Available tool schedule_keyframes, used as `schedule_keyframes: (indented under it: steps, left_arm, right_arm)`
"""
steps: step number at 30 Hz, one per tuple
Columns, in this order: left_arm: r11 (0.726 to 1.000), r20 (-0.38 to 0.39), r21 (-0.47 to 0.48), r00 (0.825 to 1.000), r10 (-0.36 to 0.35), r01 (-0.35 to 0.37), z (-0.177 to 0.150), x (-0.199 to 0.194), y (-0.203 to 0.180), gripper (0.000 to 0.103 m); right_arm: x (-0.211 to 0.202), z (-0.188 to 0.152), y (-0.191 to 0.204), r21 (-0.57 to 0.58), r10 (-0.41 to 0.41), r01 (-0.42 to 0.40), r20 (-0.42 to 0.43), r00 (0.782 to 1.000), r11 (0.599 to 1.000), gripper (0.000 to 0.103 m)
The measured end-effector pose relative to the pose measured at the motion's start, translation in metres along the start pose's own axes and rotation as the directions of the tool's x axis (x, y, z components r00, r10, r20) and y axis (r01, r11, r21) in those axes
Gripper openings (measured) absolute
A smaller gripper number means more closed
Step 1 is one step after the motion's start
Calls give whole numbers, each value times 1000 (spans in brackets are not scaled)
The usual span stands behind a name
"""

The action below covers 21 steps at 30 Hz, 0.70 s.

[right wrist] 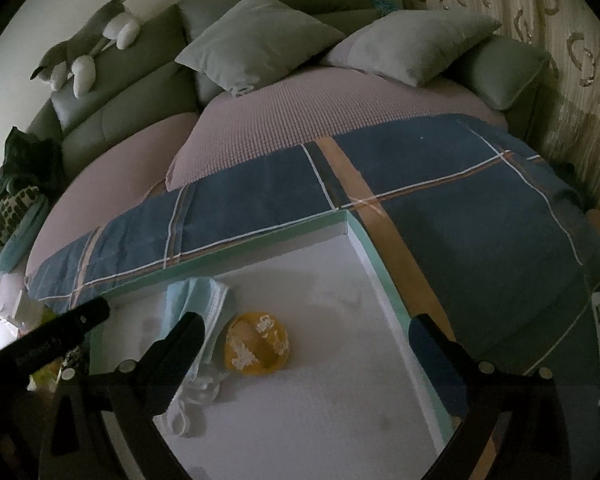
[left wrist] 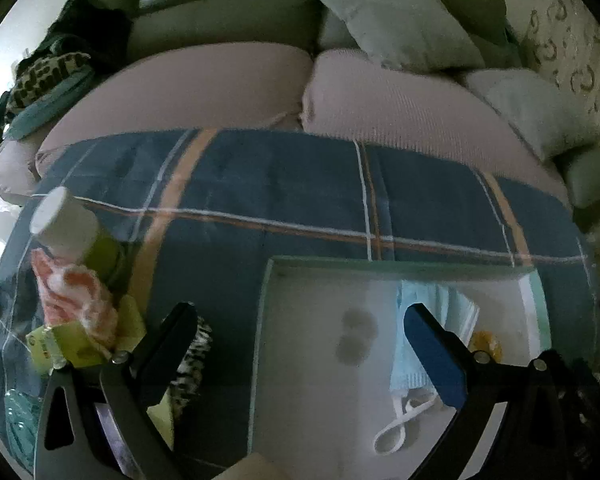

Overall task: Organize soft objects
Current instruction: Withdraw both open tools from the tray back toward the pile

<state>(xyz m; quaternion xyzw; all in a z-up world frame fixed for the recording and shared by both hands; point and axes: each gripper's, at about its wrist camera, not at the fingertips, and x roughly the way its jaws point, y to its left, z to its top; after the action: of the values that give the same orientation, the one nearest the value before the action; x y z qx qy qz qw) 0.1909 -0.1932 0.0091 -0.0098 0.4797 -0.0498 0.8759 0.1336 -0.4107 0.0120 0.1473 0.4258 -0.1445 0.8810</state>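
Black fingers of the left gripper [left wrist: 300, 344] stood wide and empty over the white tray [left wrist: 320, 420], where a blue face mask [left wrist: 428, 344] lay. Through the right wrist camera, the right gripper [right wrist: 306, 338] also gaped empty above the tray [right wrist: 340, 400], the mask [right wrist: 204, 304] touching a yellow sponge [right wrist: 258, 342].

I read the left gripper [left wrist: 300, 332] as fully spread, both fingers angled steeply downward, nothing touching either pad. The right gripper [right wrist: 306, 338] matches: jaws wide apart, pointed steeply down, pads bare. In the right wrist view, the dark body of the left gripper enters from the lower left edge.
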Motion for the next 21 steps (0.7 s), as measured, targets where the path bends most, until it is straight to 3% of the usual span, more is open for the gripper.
schedule_keyframes:
  steps: [6,13,21]
  left_arm:
    - [994,69,-109,998,3,5,7,-27,34,103]
    - [991,129,-126,990,65,-48,4,-51,60,103]
    - [989,102,-147,994,49,-33,-7,-60,87,103]
  right_arm:
    - [-20,2,6,-3,16,-15,20,1000,1000,103]
    - [-39,2,25,-46,37,-34,60,998,998,103]
    - [-35,-5,58,-110,104,-100,30,994,989,103]
